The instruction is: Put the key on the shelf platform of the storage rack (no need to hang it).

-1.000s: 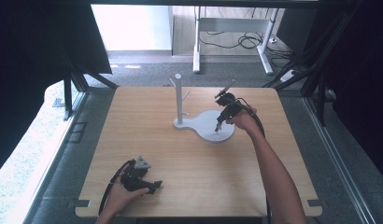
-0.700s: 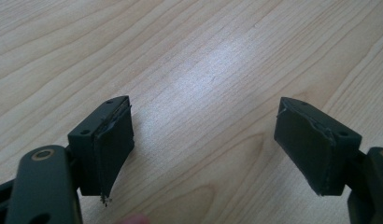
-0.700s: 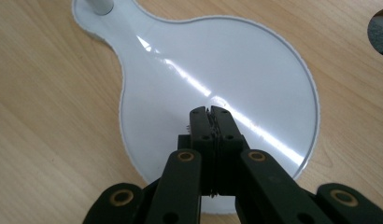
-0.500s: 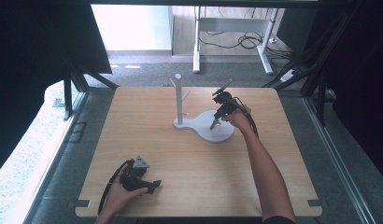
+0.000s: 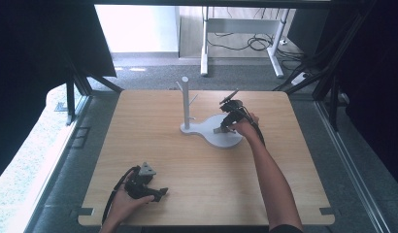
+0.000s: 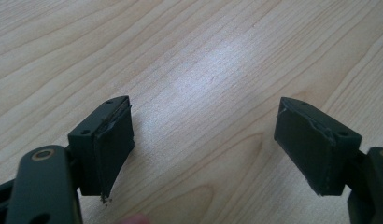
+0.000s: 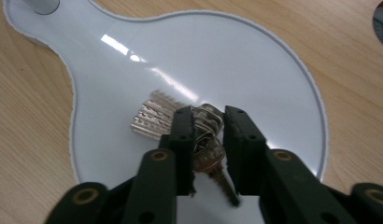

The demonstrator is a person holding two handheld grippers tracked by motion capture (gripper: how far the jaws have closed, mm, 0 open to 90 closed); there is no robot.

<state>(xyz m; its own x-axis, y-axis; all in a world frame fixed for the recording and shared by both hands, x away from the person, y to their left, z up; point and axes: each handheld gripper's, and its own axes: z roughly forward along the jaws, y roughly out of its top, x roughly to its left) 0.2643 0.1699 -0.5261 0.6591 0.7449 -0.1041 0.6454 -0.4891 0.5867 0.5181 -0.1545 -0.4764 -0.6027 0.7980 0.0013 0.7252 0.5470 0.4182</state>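
A bunch of silver keys (image 7: pixel 152 117) is on the round dish of a white stand (image 7: pixel 203 60), and my right gripper (image 7: pixel 208 114) is shut on the bunch's ring end. The key blades fan out to the left over the dish; I cannot tell whether they rest on it. In the high view the right gripper (image 5: pixel 225 125) is over the stand's dish (image 5: pixel 228 141), right of its upright post (image 5: pixel 185 99). My left gripper (image 5: pixel 157 193) rests near the table's front left edge. It is open (image 6: pixel 203 126), with bare wood between its pads.
The wooden table (image 5: pixel 139 136) holds the white stand with short pegs near the top of its post. A cable (image 5: pixel 259 138) trails along the right forearm. Dark frame legs and a desk stand on the floor beyond the far edge.
The right gripper has shifted slightly left and nearer over the stand's dish. The left gripper has not moved.
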